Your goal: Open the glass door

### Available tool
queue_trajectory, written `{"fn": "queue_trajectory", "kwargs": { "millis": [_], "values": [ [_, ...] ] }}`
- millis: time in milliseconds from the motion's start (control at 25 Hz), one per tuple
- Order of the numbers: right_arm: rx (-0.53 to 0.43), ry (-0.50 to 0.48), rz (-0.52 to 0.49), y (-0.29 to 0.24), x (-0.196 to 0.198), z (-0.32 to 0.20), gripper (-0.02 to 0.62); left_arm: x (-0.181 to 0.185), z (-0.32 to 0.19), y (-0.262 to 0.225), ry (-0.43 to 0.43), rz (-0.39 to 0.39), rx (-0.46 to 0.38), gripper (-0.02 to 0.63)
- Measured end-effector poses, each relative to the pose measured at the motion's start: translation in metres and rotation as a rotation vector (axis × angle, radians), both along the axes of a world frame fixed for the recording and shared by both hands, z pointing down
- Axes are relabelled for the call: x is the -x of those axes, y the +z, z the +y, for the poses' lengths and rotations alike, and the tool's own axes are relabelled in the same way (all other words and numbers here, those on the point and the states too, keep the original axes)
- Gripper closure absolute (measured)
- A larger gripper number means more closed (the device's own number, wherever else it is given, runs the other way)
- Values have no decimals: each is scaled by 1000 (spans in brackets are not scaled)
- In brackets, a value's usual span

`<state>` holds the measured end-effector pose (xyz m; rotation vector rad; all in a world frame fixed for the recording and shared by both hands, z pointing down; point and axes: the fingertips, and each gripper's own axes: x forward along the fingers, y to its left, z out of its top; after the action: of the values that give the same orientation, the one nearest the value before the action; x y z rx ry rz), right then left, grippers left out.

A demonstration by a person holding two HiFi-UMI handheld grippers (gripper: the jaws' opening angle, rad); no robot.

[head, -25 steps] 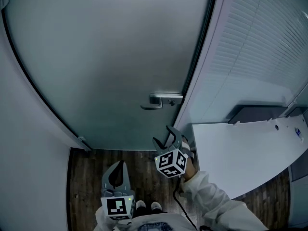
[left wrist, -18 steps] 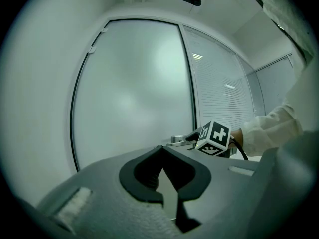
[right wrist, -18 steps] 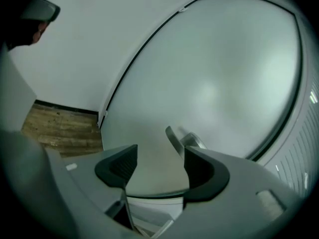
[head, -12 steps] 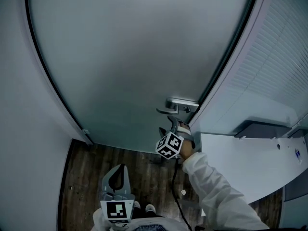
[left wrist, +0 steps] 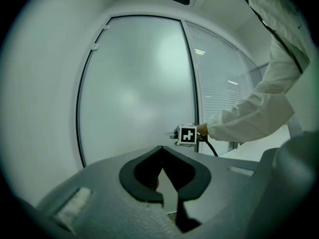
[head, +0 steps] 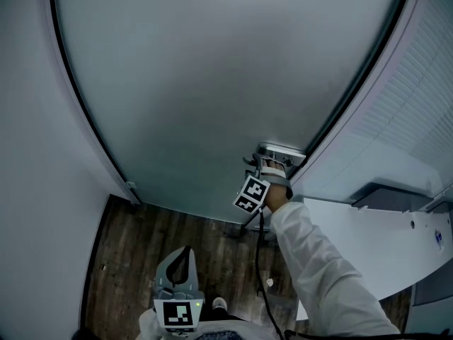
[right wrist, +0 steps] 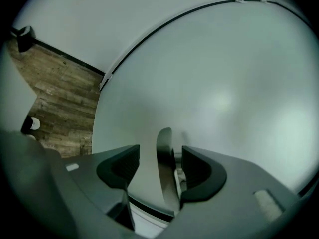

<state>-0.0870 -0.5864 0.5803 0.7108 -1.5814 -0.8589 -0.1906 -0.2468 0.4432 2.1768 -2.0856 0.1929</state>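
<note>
A frosted glass door (head: 212, 83) in a dark frame fills the head view. Its metal lever handle (head: 282, 150) sits at the door's right edge. My right gripper (head: 265, 163) is at the lever, its marker cube just below it. In the right gripper view the lever (right wrist: 164, 168) stands between the two jaws of the right gripper (right wrist: 160, 153); the jaws are closing, with gaps still showing on both sides. My left gripper (head: 180, 255) hangs low near the person's body, far from the door, pointing at the door (left wrist: 139, 83) with its tips together (left wrist: 160, 149).
A white wall (head: 35, 154) borders the door on the left. A panel with blinds (head: 417, 105) and a white counter (head: 368, 239) stand at the right. Dark wooden floor (head: 141, 239) lies below. A black cable (head: 262, 261) hangs from the right gripper.
My right gripper has risen from below the handle, rolled, and come around the lever. The left gripper has sunk a little in the view and stays shut.
</note>
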Motion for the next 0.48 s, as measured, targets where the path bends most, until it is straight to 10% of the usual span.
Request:
{"fn": "queue_trajectory", "kwargs": {
  "millis": [480],
  "values": [
    [-91, 7, 14, -5, 12, -14, 477, 8, 6, 14, -46, -23, 26, 603]
  ]
}}
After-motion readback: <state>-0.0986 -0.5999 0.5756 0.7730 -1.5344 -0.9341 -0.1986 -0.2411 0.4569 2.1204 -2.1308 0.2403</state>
